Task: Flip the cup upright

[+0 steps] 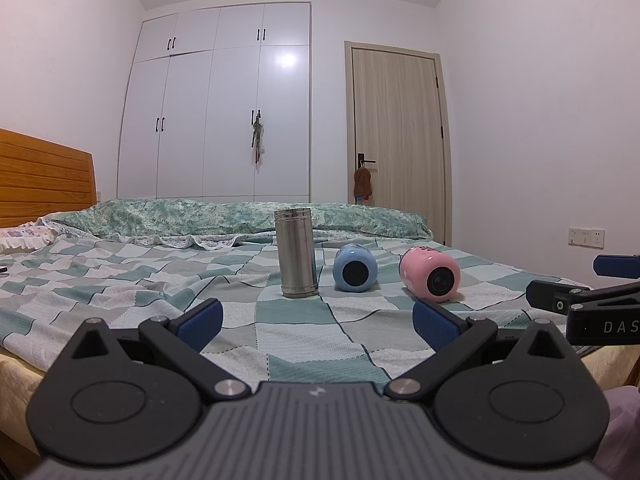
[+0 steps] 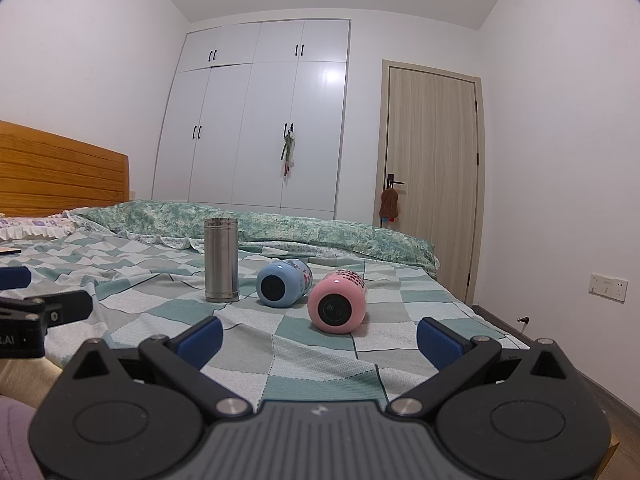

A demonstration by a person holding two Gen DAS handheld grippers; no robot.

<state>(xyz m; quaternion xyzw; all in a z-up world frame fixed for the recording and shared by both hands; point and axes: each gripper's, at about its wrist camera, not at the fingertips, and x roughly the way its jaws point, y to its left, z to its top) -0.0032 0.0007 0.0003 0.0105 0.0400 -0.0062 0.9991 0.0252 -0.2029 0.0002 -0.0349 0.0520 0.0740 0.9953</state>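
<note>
A steel cup (image 1: 296, 252) (image 2: 221, 260) stands on end on the checked bed cover. To its right a blue cup (image 1: 355, 268) (image 2: 283, 283) and a pink cup (image 1: 430, 275) (image 2: 338, 307) lie on their sides, dark round ends facing me. My left gripper (image 1: 316, 318) is open and empty, short of the cups, near the bed's front edge. My right gripper (image 2: 318, 338) is open and empty, just short of the pink cup. Each gripper shows at the edge of the other's view.
The checked bed cover (image 1: 304, 340) (image 2: 280, 360) is wrinkled around the cups. A rolled green quilt (image 1: 240, 216) lies behind them. A wooden headboard (image 1: 44, 180) is at the left. A wardrobe and a door stand at the back.
</note>
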